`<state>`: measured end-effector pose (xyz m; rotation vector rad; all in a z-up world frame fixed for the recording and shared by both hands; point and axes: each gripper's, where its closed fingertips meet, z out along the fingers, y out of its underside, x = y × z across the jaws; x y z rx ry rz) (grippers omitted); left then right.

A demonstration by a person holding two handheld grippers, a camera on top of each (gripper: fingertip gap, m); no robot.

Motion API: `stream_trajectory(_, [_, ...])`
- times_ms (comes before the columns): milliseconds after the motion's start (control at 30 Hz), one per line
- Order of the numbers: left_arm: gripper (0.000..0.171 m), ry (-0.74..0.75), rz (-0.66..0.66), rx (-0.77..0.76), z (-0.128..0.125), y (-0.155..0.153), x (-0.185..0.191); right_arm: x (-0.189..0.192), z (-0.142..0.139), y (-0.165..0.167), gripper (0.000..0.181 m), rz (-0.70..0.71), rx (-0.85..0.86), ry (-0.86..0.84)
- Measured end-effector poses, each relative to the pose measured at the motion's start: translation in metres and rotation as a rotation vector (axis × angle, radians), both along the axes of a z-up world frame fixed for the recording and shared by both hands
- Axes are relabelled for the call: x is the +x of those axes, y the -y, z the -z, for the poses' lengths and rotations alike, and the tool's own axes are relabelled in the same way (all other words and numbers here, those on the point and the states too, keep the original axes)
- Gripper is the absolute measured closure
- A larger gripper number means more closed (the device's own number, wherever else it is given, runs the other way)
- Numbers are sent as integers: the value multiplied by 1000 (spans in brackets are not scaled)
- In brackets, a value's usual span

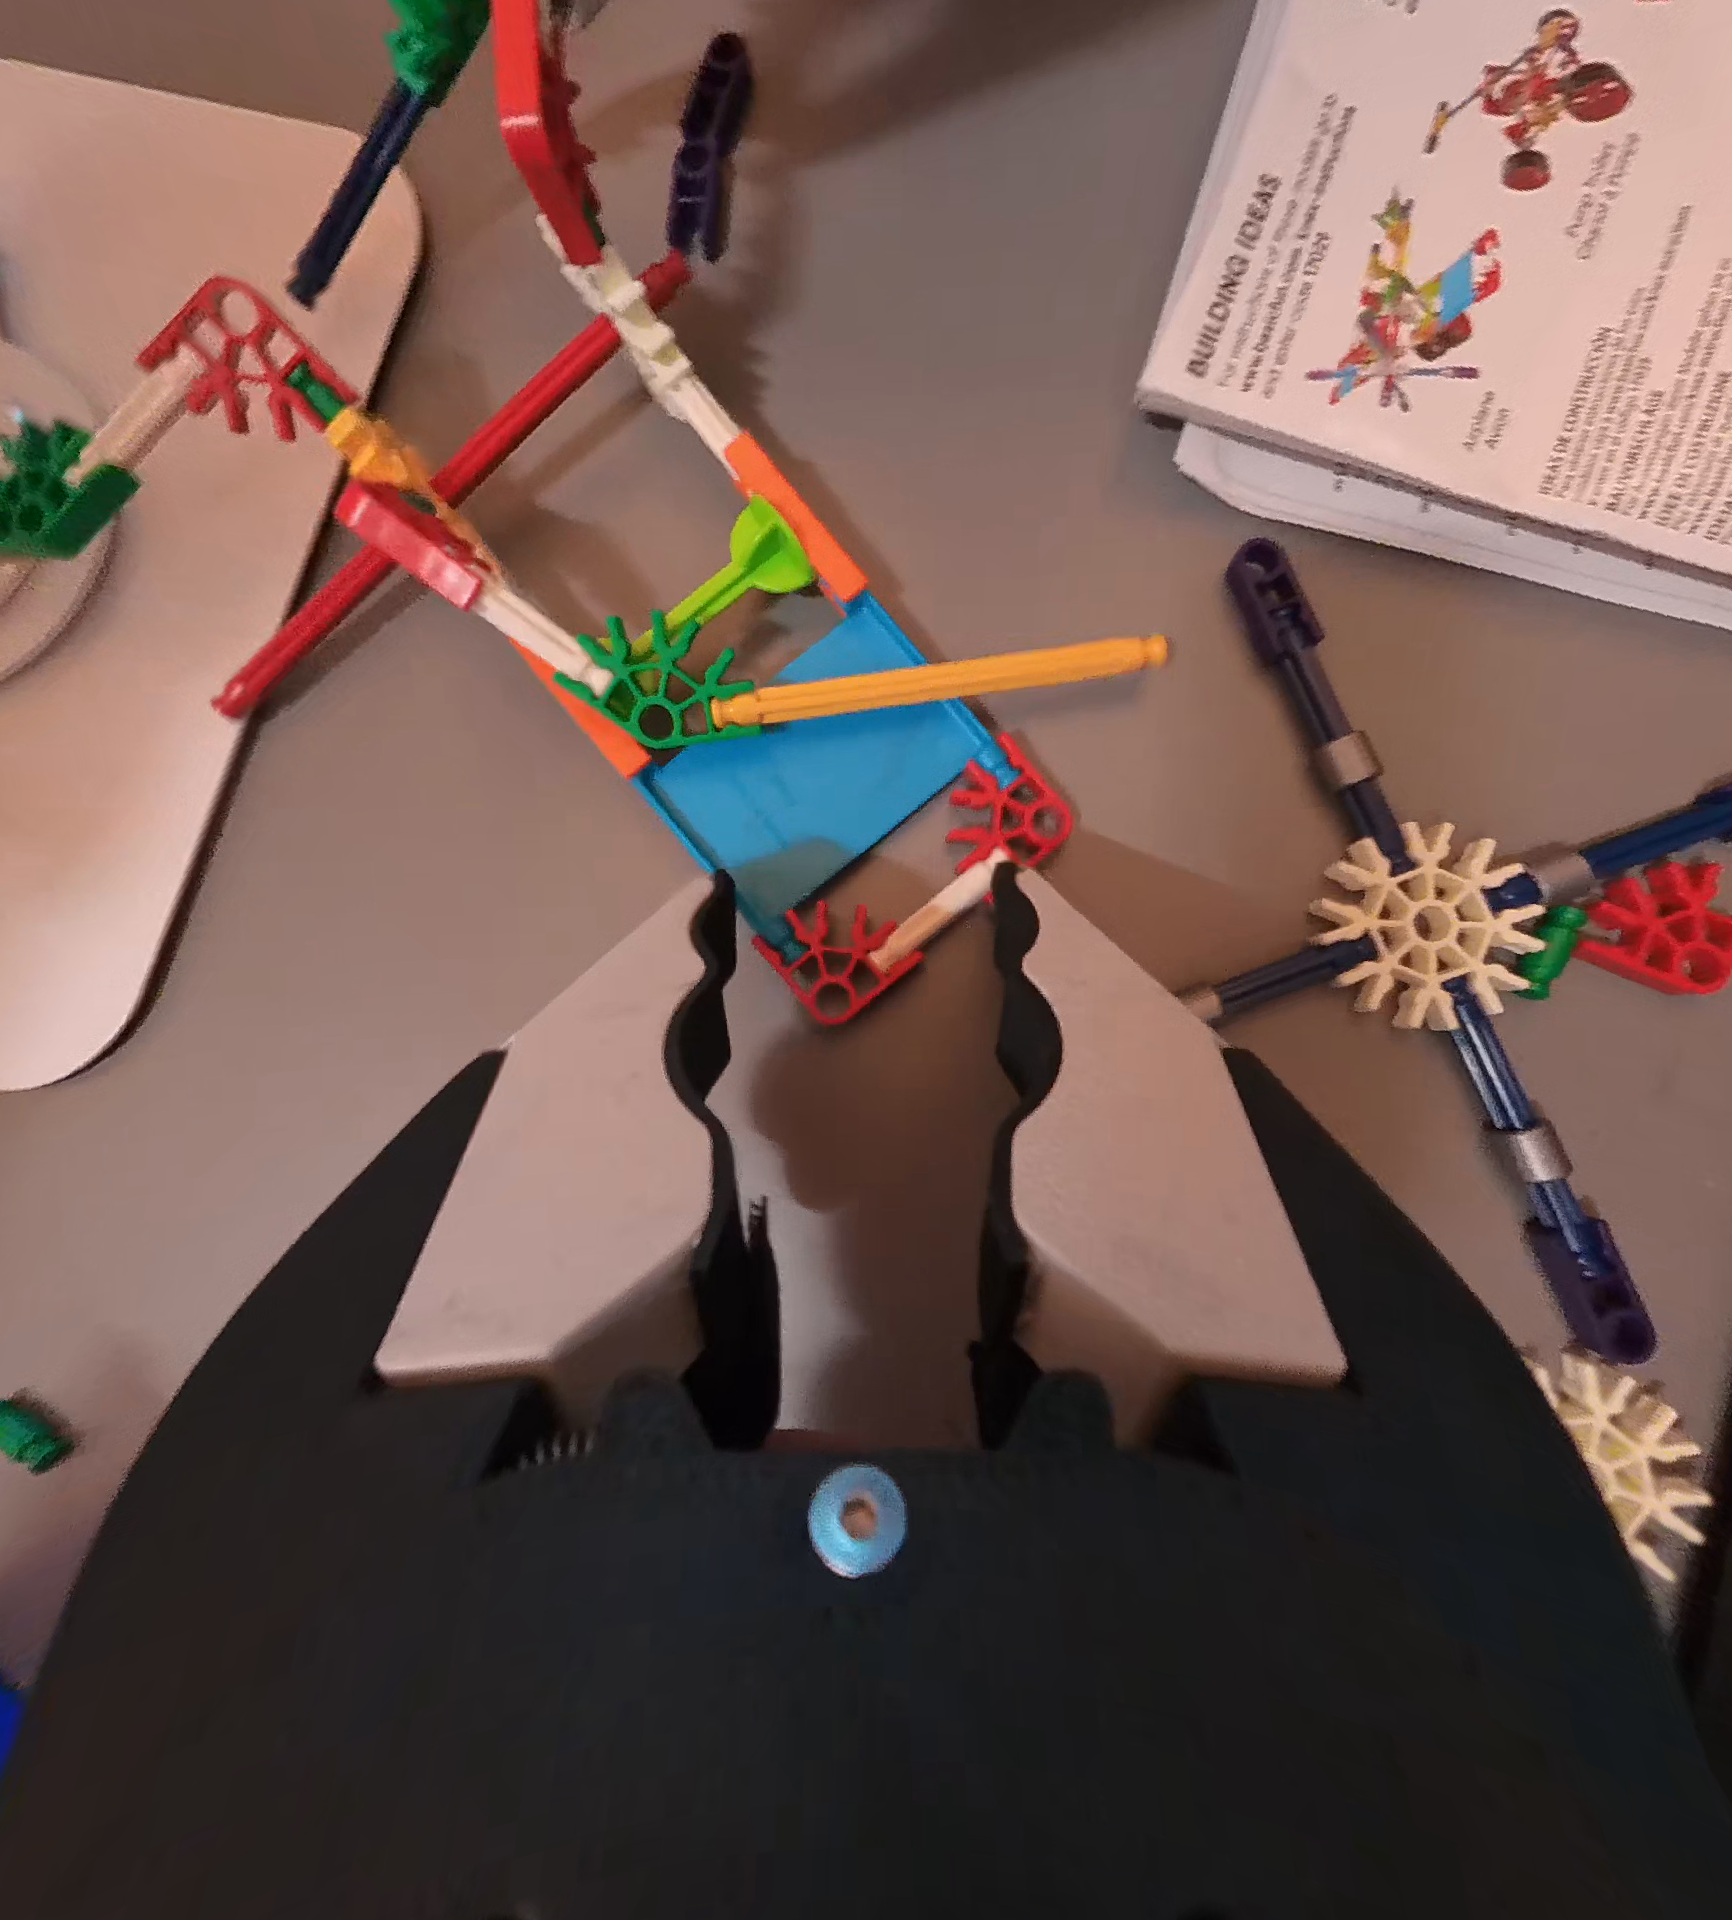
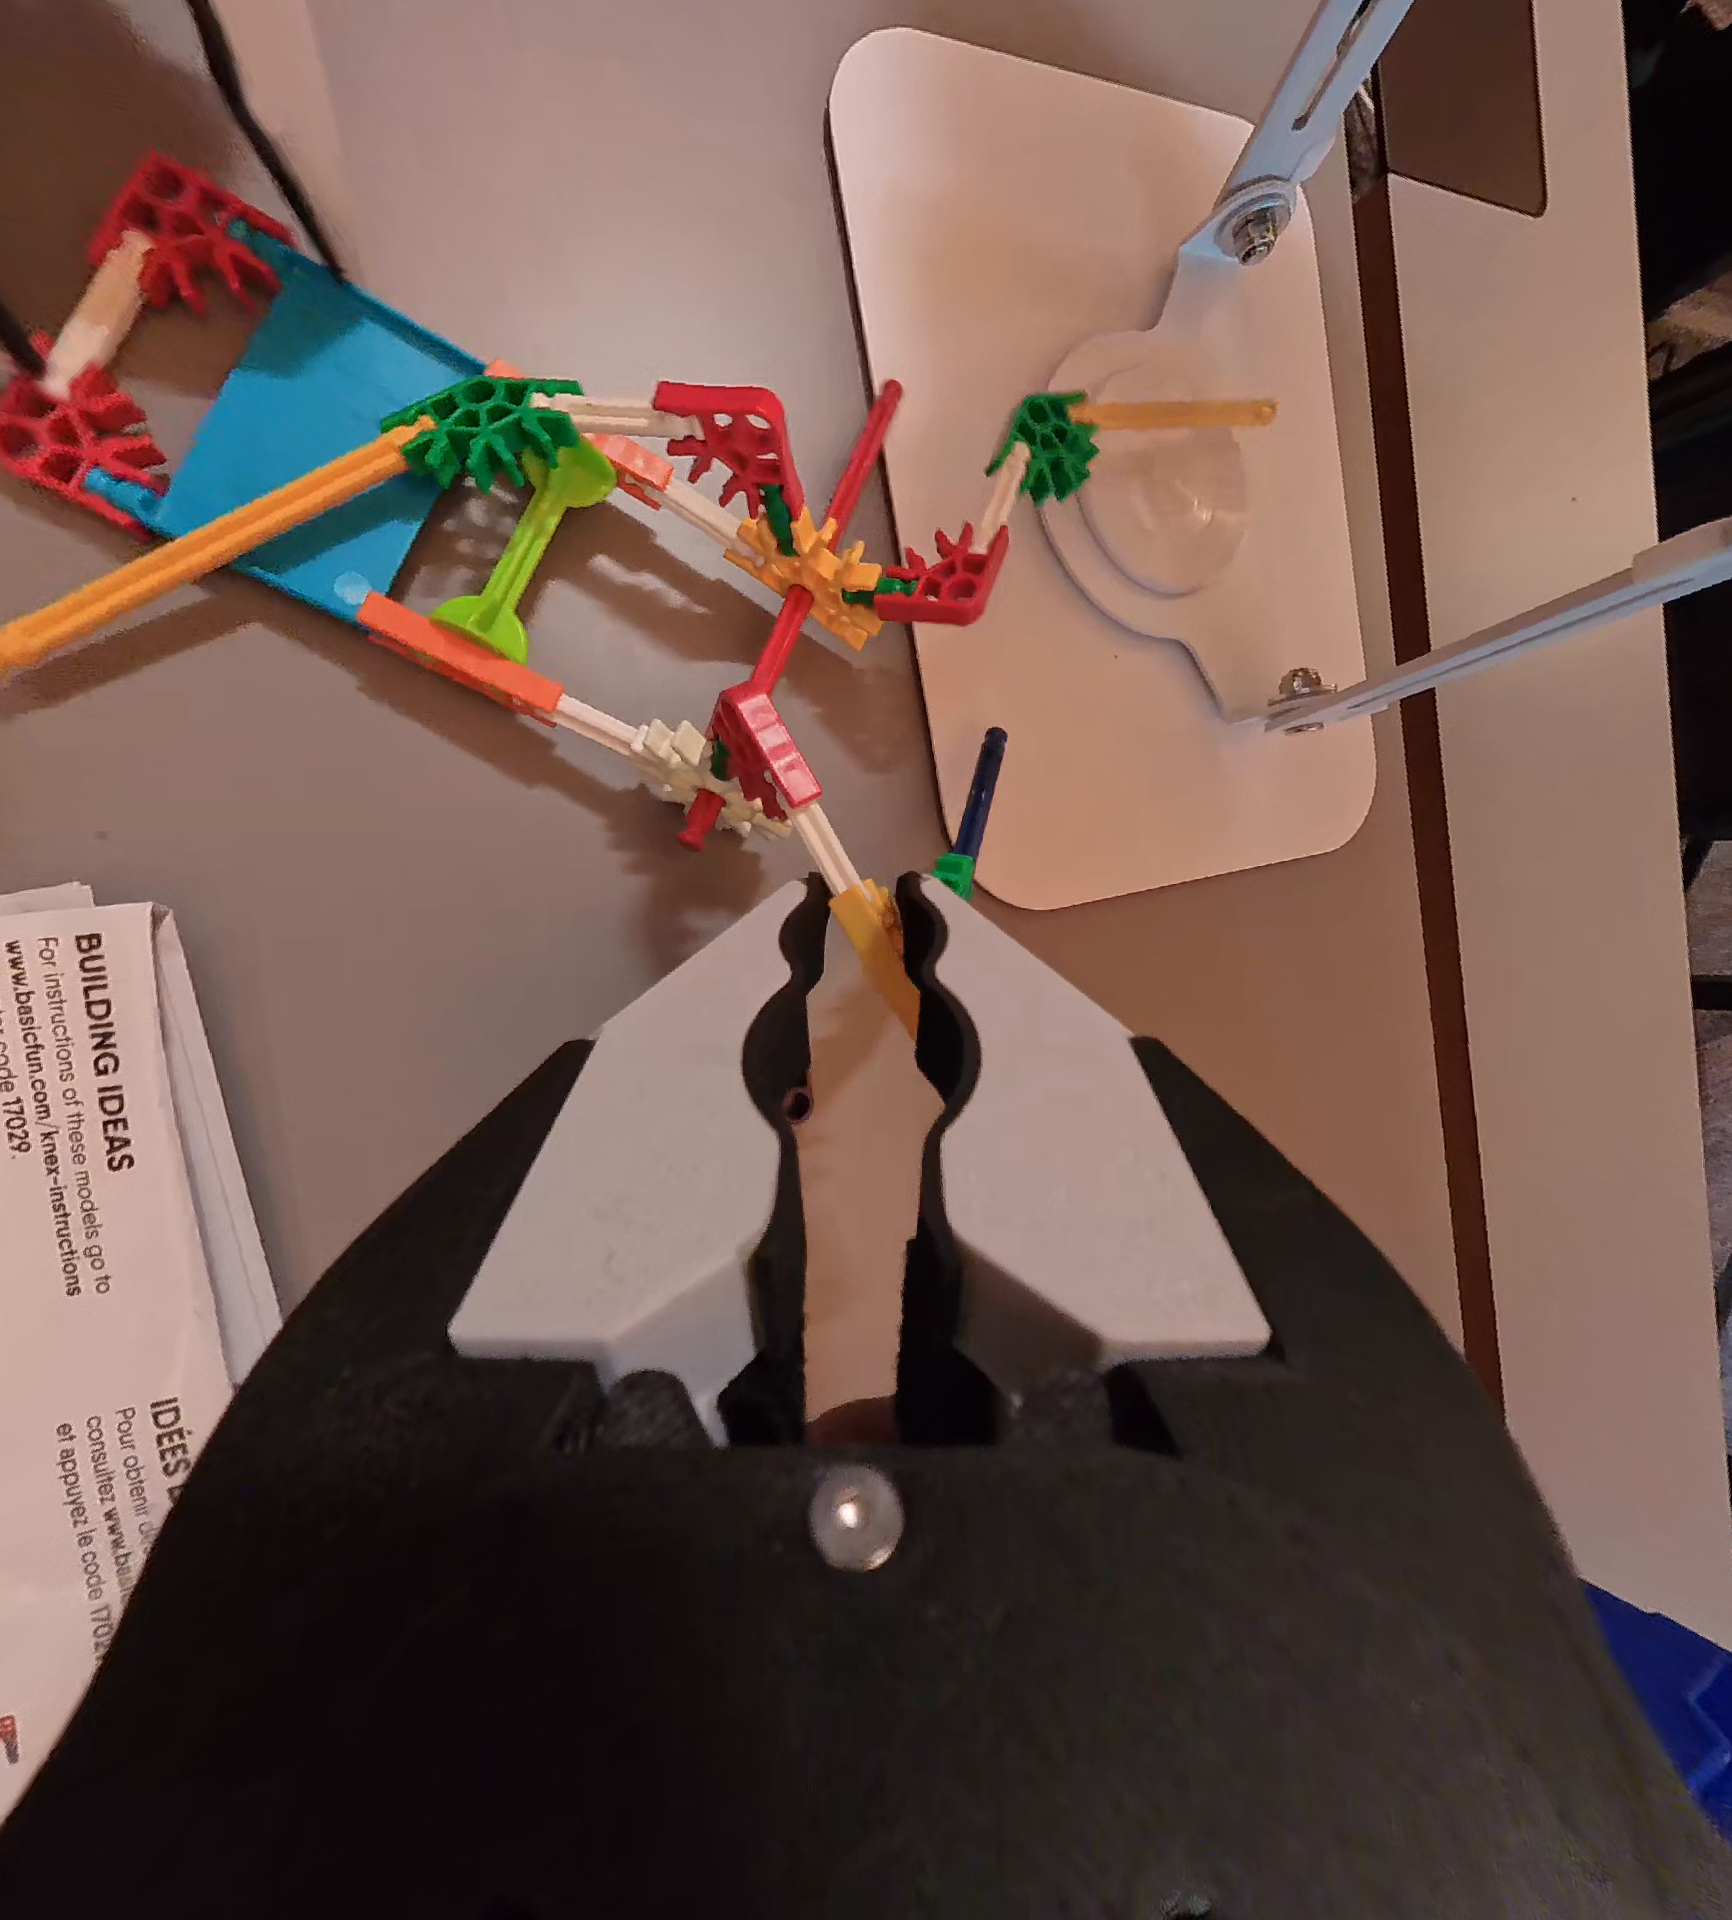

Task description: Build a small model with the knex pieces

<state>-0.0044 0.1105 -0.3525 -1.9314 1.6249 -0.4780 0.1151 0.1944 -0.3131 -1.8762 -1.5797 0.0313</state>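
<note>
A toy model of plastic rods and connectors with a blue panel (image 1: 800, 790) spans both views. My left gripper (image 1: 862, 894) straddles its near end. One fingertip touches the blue panel's edge and the other touches the white rod (image 1: 929, 914) between two red connectors, so it holds that end. A long yellow rod (image 1: 945, 675) sticks out of a green connector (image 1: 659, 696). My right gripper (image 2: 862, 894) is shut on a yellow piece (image 2: 877, 940) at the model's other end, below a red connector (image 2: 763, 748). The left gripper's fingers show at the upper left of the right wrist view.
A pale board (image 2: 1101, 790) carries a white stand (image 2: 1205, 582) and a small green-and-red assembly (image 2: 1044, 447). A dark blue rod with a green tip (image 2: 976, 800) lies beside my right fingertips. A printed booklet (image 1: 1527, 312), a blue-rod star with a cream hub (image 1: 1423, 925) and a loose green piece (image 1: 20, 1434) lie on the table. The tips of one gripper are about 15 cm away from the tips of the other.
</note>
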Motion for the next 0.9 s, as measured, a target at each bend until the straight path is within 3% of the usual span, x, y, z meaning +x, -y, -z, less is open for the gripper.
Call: stream_trajectory(900, [129, -21, 142, -27, 6, 44, 23, -6, 0, 6, 169, -22, 8, 18])
